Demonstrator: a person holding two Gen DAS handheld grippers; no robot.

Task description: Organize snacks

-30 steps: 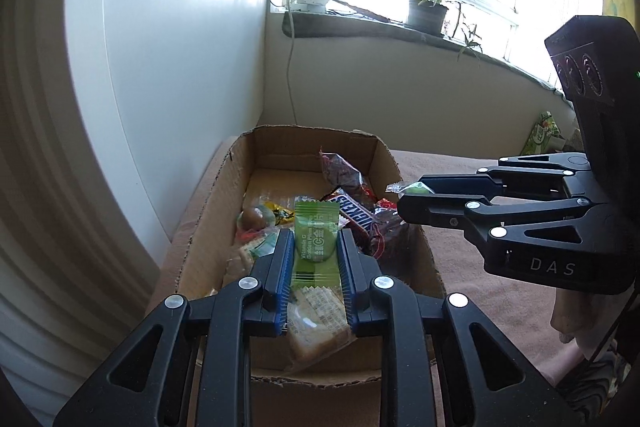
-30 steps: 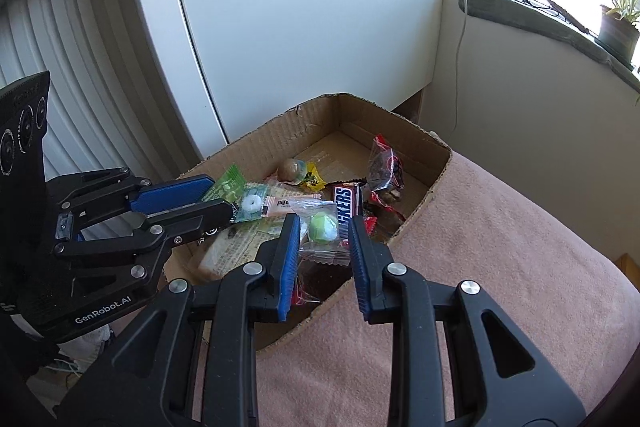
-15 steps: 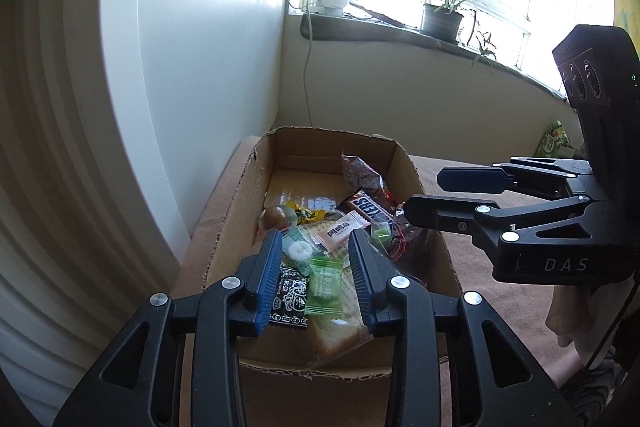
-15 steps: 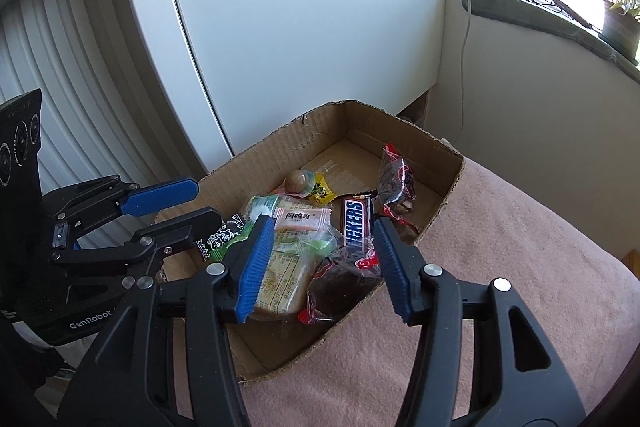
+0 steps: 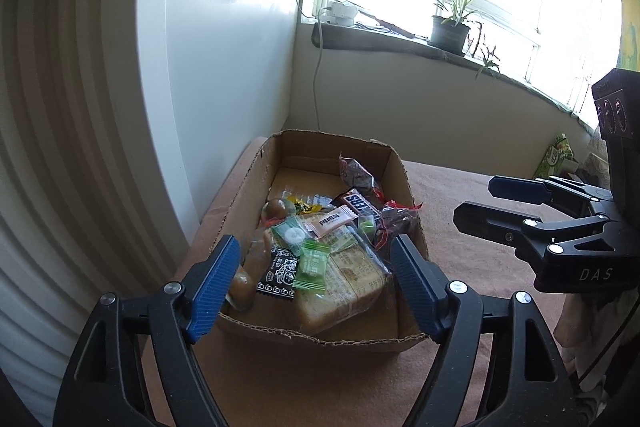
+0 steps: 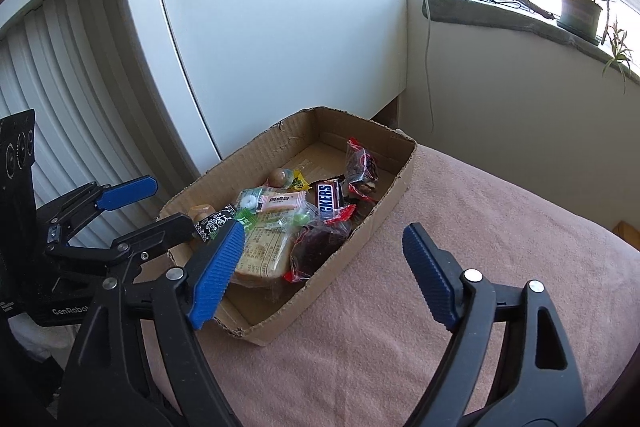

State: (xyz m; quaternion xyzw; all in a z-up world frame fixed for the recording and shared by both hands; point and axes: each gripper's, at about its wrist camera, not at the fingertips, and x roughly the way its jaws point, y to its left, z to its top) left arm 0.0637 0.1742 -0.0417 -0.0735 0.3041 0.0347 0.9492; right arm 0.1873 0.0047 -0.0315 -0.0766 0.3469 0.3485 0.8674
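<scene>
A shallow cardboard box [image 5: 240, 187] [image 6: 396, 187] sits on a pink cloth and holds a pile of snacks: a wrapped bread pack [image 5: 344, 279], a green candy packet [image 5: 312, 265], a Snickers bar [image 5: 360, 205] [image 6: 328, 199], a green ball candy [image 5: 366, 225] and dark red packets [image 6: 316, 247]. My left gripper [image 5: 316, 287] is open and empty above the box's near end. My right gripper [image 6: 324, 267] is open and empty over the box's right wall; it also shows in the left wrist view [image 5: 500, 203].
The pink cloth surface [image 6: 480, 227] spreads to the right of the box. A white cabinet panel [image 6: 280, 27] and a ribbed blind [image 5: 60, 147] stand left of the box. A windowsill with a potted plant [image 5: 450, 27] and a hanging cable runs behind.
Both grippers opened and let go: the green packet and the green ball candy now lie in the box. Both grippers have pulled back and up from the pile.
</scene>
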